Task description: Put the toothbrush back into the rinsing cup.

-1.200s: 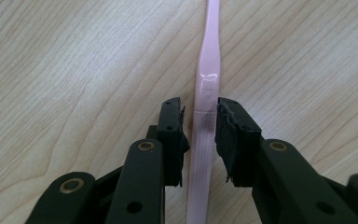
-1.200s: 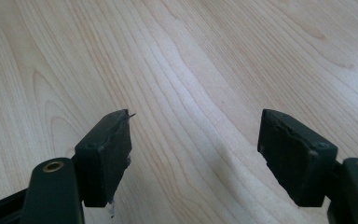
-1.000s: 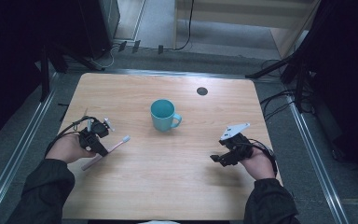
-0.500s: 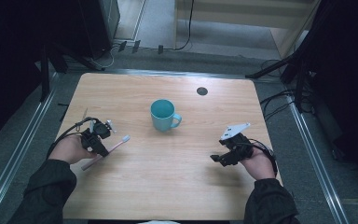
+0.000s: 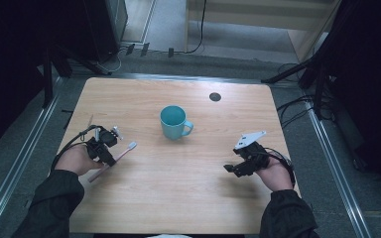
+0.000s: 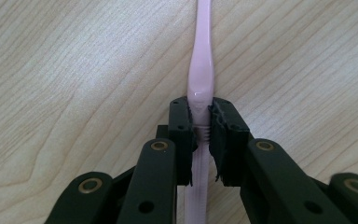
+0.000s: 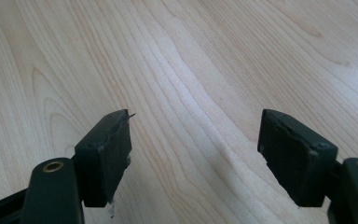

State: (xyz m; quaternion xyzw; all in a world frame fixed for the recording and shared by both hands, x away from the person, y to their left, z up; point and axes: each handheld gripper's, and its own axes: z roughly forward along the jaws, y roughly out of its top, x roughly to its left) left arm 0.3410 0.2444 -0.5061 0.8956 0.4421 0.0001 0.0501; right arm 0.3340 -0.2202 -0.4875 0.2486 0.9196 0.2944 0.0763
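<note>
Item: pale wooden table [image 5: 178,198], rounded corners, grey floor around it, dark stands and cables beyond.

Left gripper [image 5: 105,148] at the near left, jaws just closed and clamped on the pink toothbrush [image 5: 115,159] lying flat on the wood. Right gripper [image 5: 238,166] at the near right, jaws wide apart, holding nothing. Teal mug [image 5: 174,122] stands mid-table.

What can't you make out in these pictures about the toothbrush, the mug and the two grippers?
- Toothbrush: bristle end cut off by the top edge of the left gripper view; bristles too small in the high view.
- Mug: contents hidden by its wall, high view.
- Left gripper: grip too small in the high view.
</note>
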